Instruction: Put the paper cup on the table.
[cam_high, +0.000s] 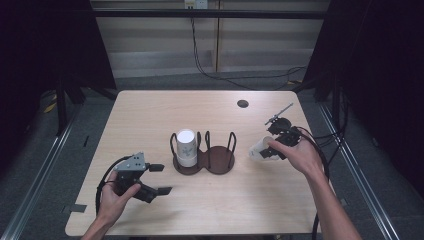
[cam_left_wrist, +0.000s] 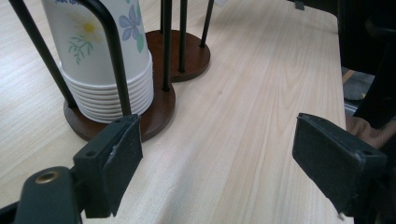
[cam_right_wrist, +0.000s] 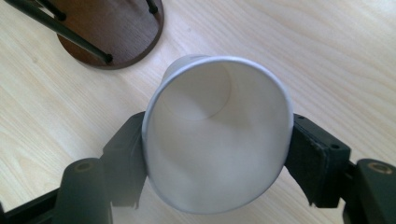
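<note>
While seen from above, showed a pale wooden counter (cam_high: 150, 110), square-cornered, with dark floor around it. Held, near its middle, a brown double-ring cup holder (cam_high: 205, 159) with thin black upright loops. Carried in that holder's left ring a stack of white paper cups (cam_high: 185, 147), printed with flowers, nested and upright. Had the right ring bare. Lay on its side, right of the holder and well apart from it, a single white paper cup (cam_high: 260, 149), pinched at the rim by the right gripper (cam_right_wrist: 217, 154), fingers (cam_right_wrist: 317, 158) pressed on both sides, mouth toward that gripper's camera. Rested low at the counter's front left, the left gripper (cam_high: 155, 179), fingers (cam_left_wrist: 114, 163) spread wide, gripping nothing, pointed at the stack.
</note>
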